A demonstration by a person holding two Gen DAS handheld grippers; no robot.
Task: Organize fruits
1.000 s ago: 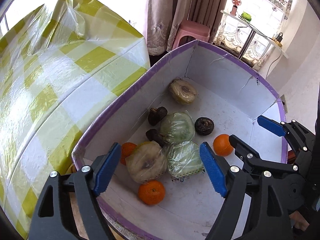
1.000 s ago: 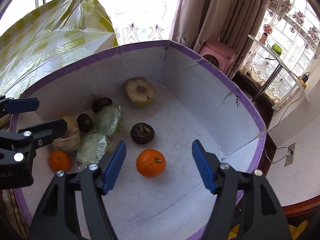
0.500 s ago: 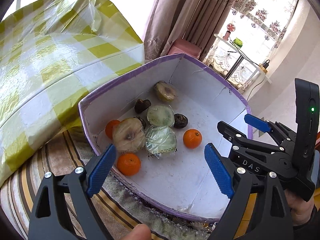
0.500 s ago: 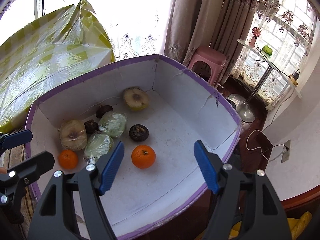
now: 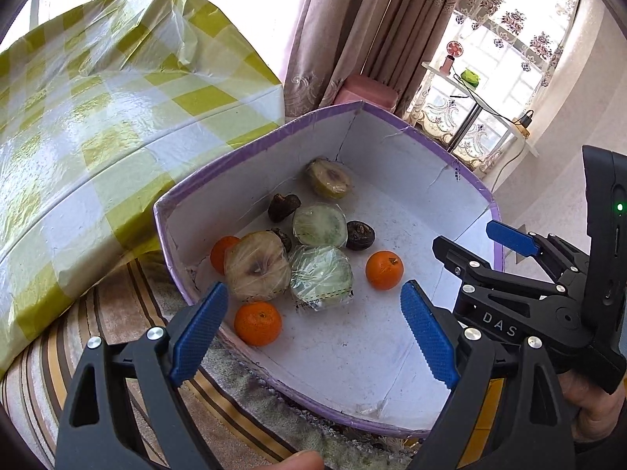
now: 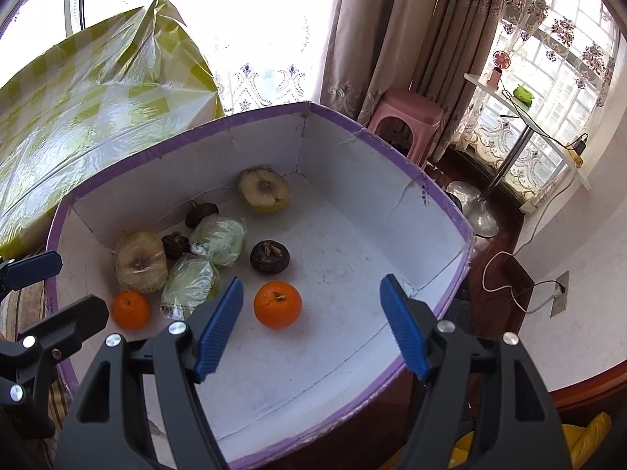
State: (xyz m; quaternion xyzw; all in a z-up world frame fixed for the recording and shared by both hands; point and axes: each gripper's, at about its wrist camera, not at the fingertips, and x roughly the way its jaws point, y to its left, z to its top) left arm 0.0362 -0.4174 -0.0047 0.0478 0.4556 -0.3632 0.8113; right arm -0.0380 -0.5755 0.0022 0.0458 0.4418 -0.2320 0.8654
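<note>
Left gripper [image 5: 313, 325]: my fingers stand wide apart and hold nothing, hovering above the near rim of the white cardboard box with purple edging [image 5: 250, 145].
Right gripper [image 6: 311, 327]: fingers wide too, empty, hanging over the box's near right part, the loose orange mandarin [image 6: 277, 304] just ahead between them.
Fruit in the box: everything I can see lies on the box floor. Two pale green plastic-wrapped halves [image 5: 320, 225], a wrapped brownish cut half [image 5: 256, 266] and an unwrapped cut half in the far corner [image 5: 328, 178].
Mandarins: three in the left view. One is near the front wall [image 5: 258, 323], one is half hidden behind the wrapped brownish half [image 5: 220, 248], and one sits apart on the right.
Dark fruits: three small brown wrinkled ones [image 6: 270, 256] among the halves.
Done: I judge the gathering finished, since no fruit shows outside the box.
Left: possibly grouping by kind; the mandarins are scattered, and I cannot tell whether that is wanted.
Surroundings: the yellow-checked plastic-covered bundle [image 5: 98, 117] sits beside the box.
</note>
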